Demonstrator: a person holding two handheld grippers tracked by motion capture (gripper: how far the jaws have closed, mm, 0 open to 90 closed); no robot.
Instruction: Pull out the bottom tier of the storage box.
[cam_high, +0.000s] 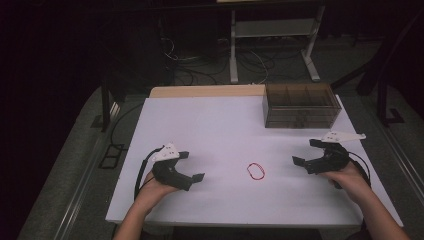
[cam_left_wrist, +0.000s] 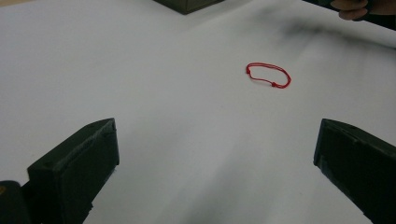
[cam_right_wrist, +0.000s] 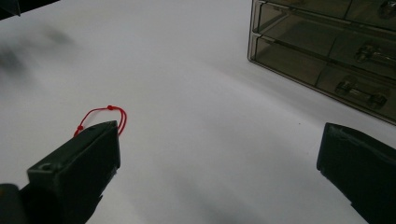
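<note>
Near the front edge of the white tabletop (cam_high: 210, 125), about midway between its left and right edges, lies a red cord loop (cam_high: 256, 171), flat and alone, with two small knots along its strand. It looks very light and limp: a thin string that will likely sag and change shape once lifted, and lying flush with the surface it offers little for jaws to bite. The best hold is probably one side of the loop, near a knot, where the strand is thickest and least likely to slide out; a low, flat pinch seems needed to get under it. The left gripper (cam_high: 194, 166) rests toward the front-left corner, jaws wide apart and holding nothing, with the loop well ahead of them and off to the right in the left gripper view (cam_left_wrist: 268, 75). The right gripper (cam_high: 303, 152) sits near the right edge, jaws likewise spread and empty; in the right gripper view the loop (cam_right_wrist: 100, 119) lies just beyond and partly behind one jaw, not between the two. A dark clear drawer box (cam_high: 301, 105) stands at the far-right corner, well apart from the loop.
</note>
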